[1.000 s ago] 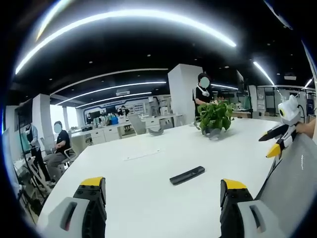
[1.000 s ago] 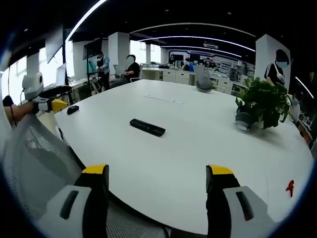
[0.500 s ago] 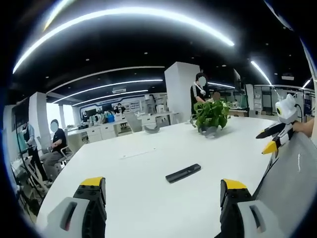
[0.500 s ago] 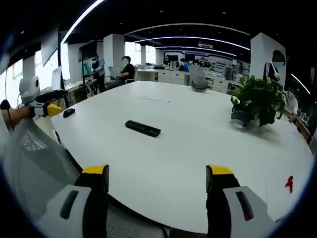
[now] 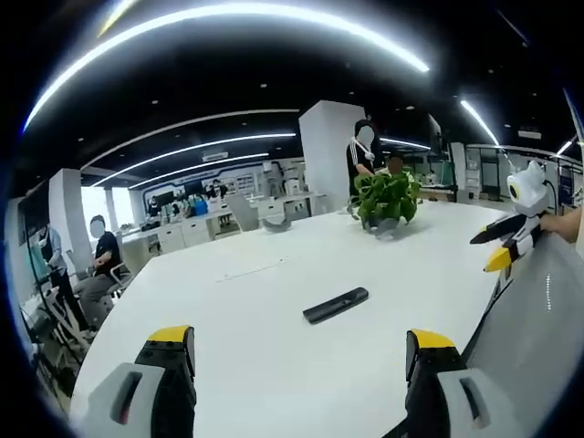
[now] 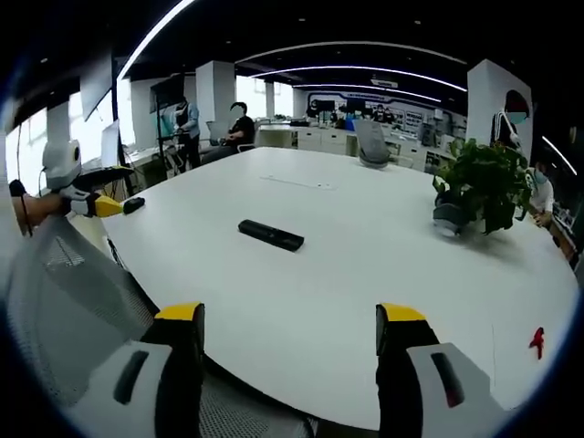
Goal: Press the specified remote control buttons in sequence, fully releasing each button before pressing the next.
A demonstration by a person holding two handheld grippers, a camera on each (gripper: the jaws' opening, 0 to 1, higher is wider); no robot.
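The left gripper has its two yellow-tipped jaws spread wide apart with nothing between them. It hangs over the near part of a big white table. The right gripper has its jaws wide apart too, with nothing in them, and it hangs above the near edge of the same table.

The black remote control lies flat on the table, out past the left gripper's jaws and a bit to the right. In the right gripper view, the remote control lies near the middle of the table, well apart from both grippers.

In the left gripper view, the right gripper pokes in at the right side. In the right gripper view, the left gripper comes in from the left, near a small dark thing on the table edge.

A leafy green plant in a pot stands farther back on the table, well apart from the remote. A grey mesh chair back sits close to the table's near edge.
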